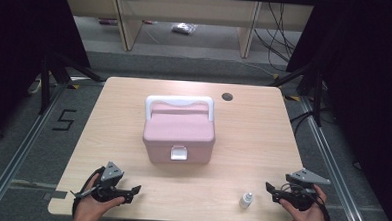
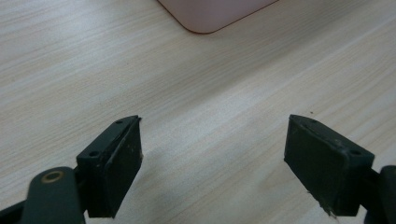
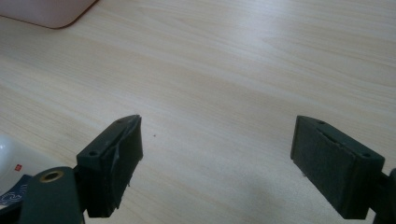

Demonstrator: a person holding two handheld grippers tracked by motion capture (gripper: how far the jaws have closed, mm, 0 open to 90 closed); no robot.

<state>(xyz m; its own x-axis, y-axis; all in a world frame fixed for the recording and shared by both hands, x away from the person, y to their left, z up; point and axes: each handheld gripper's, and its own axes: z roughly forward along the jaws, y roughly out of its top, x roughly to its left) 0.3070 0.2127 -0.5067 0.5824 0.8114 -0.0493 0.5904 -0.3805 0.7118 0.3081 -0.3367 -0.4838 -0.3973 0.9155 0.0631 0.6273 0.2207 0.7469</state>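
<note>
A pink box (image 1: 179,132) with a white handle and a white front latch stands shut in the middle of the wooden table (image 1: 253,138). A small white bottle (image 1: 246,200) stands upright near the front edge, just left of my right gripper (image 1: 269,188). My left gripper (image 1: 134,192) rests at the front left, held by a hand, and points right. Both stand open with nothing between their jaws. A corner of the pink box (image 2: 210,14) lies ahead of my left gripper (image 2: 212,158). Beside my right gripper (image 3: 217,161), part of the white bottle (image 3: 14,163) is at the lower left.
A dark round cable hole (image 1: 227,97) sits near the table's far edge. Tripod legs (image 1: 53,71) stand off the table at the left and right. Bare wood lies between the box and the front edge.
</note>
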